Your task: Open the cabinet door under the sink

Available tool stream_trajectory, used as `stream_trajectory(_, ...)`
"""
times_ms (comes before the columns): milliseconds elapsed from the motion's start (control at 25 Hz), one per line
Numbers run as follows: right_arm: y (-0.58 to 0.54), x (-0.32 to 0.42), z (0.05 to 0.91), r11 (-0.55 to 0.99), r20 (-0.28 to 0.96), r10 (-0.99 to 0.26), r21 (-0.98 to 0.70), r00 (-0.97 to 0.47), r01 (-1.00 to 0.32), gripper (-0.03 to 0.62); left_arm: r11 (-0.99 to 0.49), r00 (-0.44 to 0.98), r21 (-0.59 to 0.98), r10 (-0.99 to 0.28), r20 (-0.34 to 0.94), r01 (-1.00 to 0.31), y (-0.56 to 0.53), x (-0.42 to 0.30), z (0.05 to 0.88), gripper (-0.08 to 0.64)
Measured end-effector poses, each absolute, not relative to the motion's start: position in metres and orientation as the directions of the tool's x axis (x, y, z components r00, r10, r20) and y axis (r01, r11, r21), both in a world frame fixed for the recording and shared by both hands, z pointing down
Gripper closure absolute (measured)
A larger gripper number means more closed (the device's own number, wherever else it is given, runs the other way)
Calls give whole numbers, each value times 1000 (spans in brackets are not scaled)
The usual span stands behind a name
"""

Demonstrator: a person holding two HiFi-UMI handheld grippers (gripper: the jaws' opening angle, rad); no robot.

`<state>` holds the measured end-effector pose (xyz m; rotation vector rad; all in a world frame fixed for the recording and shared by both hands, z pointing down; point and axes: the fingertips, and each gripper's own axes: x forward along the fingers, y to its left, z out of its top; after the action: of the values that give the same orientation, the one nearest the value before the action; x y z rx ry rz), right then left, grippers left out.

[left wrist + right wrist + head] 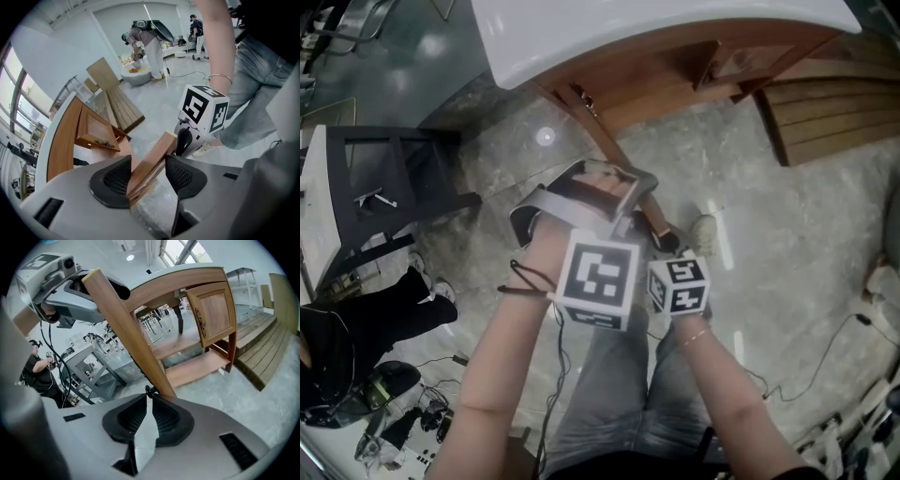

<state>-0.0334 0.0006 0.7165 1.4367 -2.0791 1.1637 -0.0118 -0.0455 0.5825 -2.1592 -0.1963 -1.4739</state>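
We show the brown wooden cabinet door (126, 329) under the white sink (581, 37) swung well out, its edge between the left gripper's (148, 171) wide jaws, the right gripper (149, 401) narrowed onto its small dark handle (149, 390); little seems left.

Both bare forearms reach forward and down, left arm (502, 366) to the left, right arm (727, 375) beside it, bracelet on the right wrist. The two grippers sit close together. Left gripper (147, 172) points steeply down, jaws wide apart, straddling the cabinet door (150, 161) edge, right pad clear of the wood. Right gripper (149, 397) is angled down, jaws nearly together, tips pinched on a small dark handle (149, 390).
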Motion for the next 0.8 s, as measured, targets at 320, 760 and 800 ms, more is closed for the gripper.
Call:
stream_trajectory(320, 13, -75, 719, 212, 672, -564, -445, -481, -870, 555, -809, 339, -339, -186, 922, 480, -35, -46, 583, 341)
stream_trajectory(760, 18, -87, 719, 221, 688, -538, -442, -487, -869, 555, -773, 339, -423, -283, 897, 473, -39, -57, 581, 336)
stream_trajectory(800, 17, -87, 714, 219, 684, -545, -443, -485, -869, 555, -770, 341, -430, -290, 894, 471, -39, -58, 580, 336)
